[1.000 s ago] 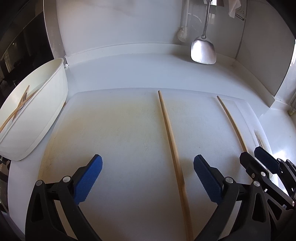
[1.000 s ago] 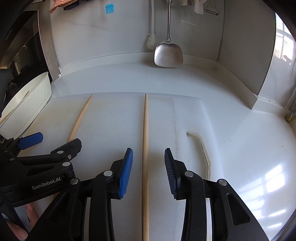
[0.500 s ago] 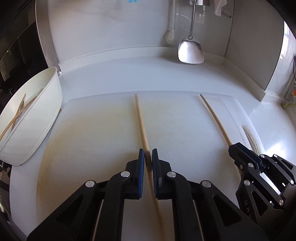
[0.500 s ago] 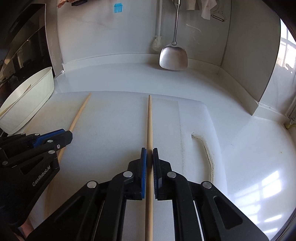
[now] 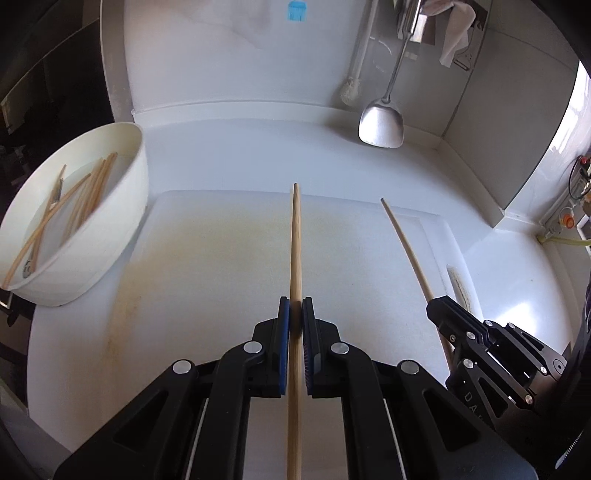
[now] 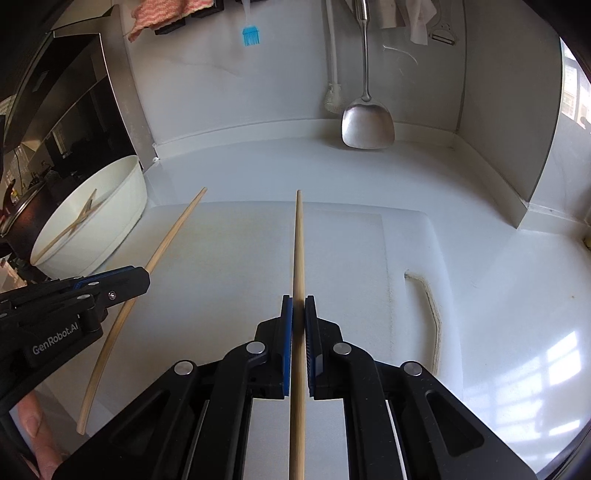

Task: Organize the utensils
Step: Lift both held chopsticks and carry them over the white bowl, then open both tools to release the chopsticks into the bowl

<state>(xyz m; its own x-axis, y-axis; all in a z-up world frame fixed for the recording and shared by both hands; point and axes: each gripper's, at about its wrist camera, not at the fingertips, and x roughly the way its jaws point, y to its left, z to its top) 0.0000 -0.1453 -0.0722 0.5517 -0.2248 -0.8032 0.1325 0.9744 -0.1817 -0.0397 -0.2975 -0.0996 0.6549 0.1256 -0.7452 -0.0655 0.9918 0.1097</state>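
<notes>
Two long wooden chopsticks are held just above a white cutting board (image 5: 207, 251). My left gripper (image 5: 295, 308) is shut on one chopstick (image 5: 296, 243), which points away toward the back wall. My right gripper (image 6: 298, 304) is shut on the other chopstick (image 6: 298, 243). In the left wrist view the right gripper (image 5: 439, 308) and its chopstick (image 5: 404, 243) show at the right. In the right wrist view the left gripper (image 6: 142, 275) and its chopstick (image 6: 173, 229) show at the left. A white bowl (image 5: 122, 206) at the left holds several chopsticks (image 5: 85, 195) and a fork.
A metal spatula (image 5: 382, 125) hangs against the back wall, with a blue brush (image 6: 252, 36) and a peeler higher up. The white counter (image 6: 509, 295) spreads to the right of the board. A dark appliance (image 6: 55, 110) stands at the far left. A finger (image 6: 37, 432) shows at the bottom left.
Both grippers closed on their chopsticks, the left from wide open. Both then rose with the chopsticks, and the bowl's inside came into view.
</notes>
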